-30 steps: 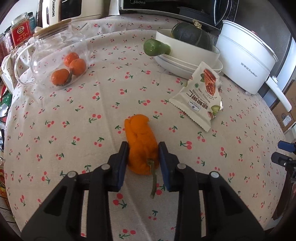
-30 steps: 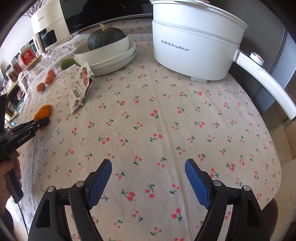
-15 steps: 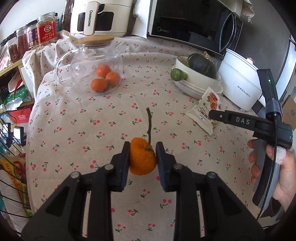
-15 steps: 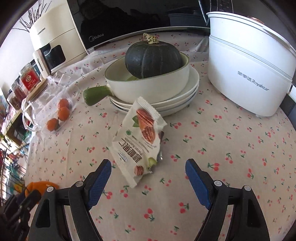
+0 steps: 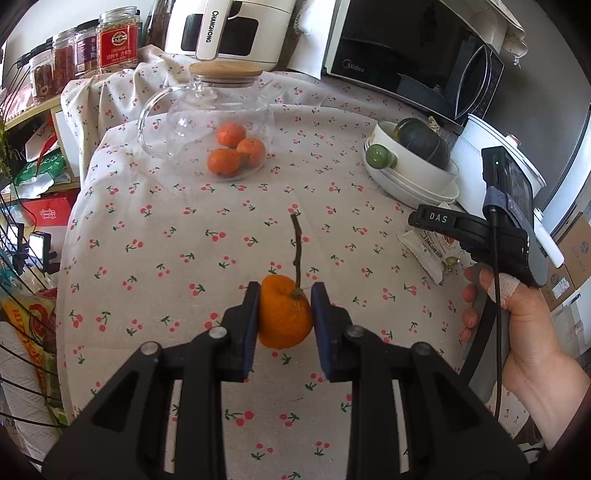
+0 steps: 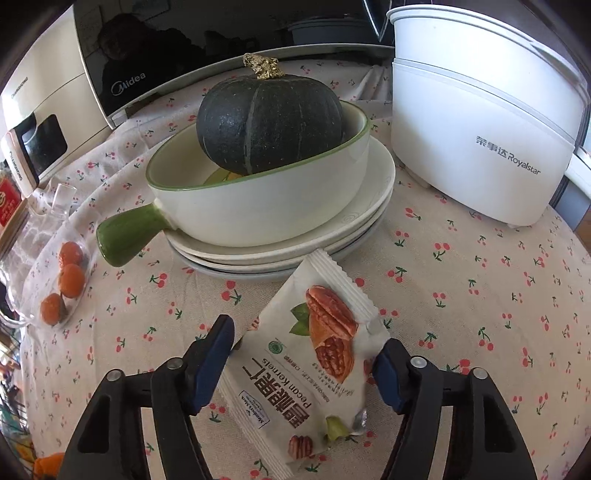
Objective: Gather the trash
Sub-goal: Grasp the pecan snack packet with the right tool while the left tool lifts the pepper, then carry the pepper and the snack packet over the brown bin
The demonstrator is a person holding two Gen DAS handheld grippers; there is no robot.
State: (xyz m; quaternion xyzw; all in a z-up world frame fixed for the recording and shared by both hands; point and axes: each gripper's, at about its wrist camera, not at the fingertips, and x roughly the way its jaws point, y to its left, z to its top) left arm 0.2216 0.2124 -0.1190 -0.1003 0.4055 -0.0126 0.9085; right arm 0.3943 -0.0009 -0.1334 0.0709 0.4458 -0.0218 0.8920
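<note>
Left gripper (image 5: 284, 321) is pinching the orange peel (image 5: 283, 316) between both pads, stem pointing away, held above the cherry-print tablecloth (image 5: 177, 266). Right gripper (image 6: 304, 365) is sitting spread around the pecan wrapper (image 6: 314, 354), which is lying on the cloth just in front of the stacked plates (image 6: 373, 206); pad contact unclear.

Midea on the microwave (image 6: 125, 83), Royalstar on the white pot (image 6: 480, 122), "Pecan kernels" on the snack packet (image 6: 314, 369) (plus Chinese), CHANGHONG on the far appliance (image 5: 208, 31), DAS on the right tool (image 5: 436, 218).

left gripper (image 5: 282, 317) clamping orange peel (image 5: 283, 316), raised
</note>
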